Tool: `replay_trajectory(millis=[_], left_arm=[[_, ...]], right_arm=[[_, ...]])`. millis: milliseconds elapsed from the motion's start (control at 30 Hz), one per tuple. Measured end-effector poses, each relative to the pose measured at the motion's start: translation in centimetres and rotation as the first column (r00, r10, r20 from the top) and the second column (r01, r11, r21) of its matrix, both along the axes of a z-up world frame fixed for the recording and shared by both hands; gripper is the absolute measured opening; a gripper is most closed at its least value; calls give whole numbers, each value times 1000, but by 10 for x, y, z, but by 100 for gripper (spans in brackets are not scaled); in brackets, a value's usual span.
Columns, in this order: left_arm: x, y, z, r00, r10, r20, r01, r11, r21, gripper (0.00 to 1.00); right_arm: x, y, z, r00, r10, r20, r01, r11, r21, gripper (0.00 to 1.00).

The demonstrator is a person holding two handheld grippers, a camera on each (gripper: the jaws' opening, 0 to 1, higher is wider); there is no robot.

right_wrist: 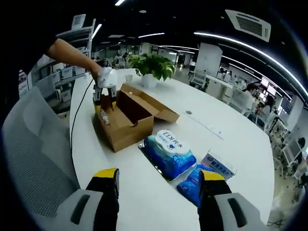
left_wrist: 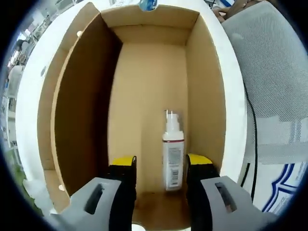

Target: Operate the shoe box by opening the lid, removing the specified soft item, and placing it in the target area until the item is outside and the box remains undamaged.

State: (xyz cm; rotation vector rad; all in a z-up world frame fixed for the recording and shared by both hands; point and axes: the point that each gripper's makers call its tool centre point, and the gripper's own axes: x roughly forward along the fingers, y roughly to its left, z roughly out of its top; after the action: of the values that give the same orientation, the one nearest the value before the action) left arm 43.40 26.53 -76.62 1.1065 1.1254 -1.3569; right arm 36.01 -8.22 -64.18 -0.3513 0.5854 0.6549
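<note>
One cardboard shoe box [right_wrist: 126,121] sits open on the white table [right_wrist: 231,139], left of centre in the right gripper view, its lid flap [right_wrist: 155,107] folded back toward the upper right. Left gripper view looks straight down into that box [left_wrist: 144,96]: brown walls, bare floor, and a small white pump bottle [left_wrist: 173,156] with a red band lying low in the frame against the right-hand wall. Left gripper [left_wrist: 161,166] has its yellow-tipped jaws spread apart, one on each side of the bottle, nothing clamped; whether a tip touches the bottle cannot be told. Same gripper seen from the right gripper view [right_wrist: 104,102], poised at the box's far left end, held by a gloved hand [right_wrist: 104,75]. Just right of the box, lower centre, a blue wet-wipe pack [right_wrist: 169,151] lies on the table; a second, darker blue pack [right_wrist: 206,177] lies beside it toward the lower right, label too small to read, possibly tissues. Right gripper [right_wrist: 158,179] at frame bottom, jaws wide apart and empty, above bare table. Potted green plant [right_wrist: 153,67] stands beyond the box, upper centre. Grey mesh chair back [right_wrist: 36,159] fills the lower left.
</note>
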Motion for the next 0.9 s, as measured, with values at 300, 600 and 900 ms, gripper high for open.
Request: replay_trajectory(millis=[300, 600, 900], left_arm=[[-5, -1, -12, 1000, -21, 13, 21, 1000, -3, 34], [-11, -3, -21, 997, -78, 27, 77, 997, 7, 21], [-7, -5, -12, 996, -52, 76, 53, 998, -14, 18]], right_arm=[[-15, 12, 2, 1000, -24, 7, 23, 998, 52, 64], [-21, 18, 8, 999, -44, 28, 41, 995, 86, 62], [-25, 28, 12, 999, -34, 40, 29, 992, 121, 61]])
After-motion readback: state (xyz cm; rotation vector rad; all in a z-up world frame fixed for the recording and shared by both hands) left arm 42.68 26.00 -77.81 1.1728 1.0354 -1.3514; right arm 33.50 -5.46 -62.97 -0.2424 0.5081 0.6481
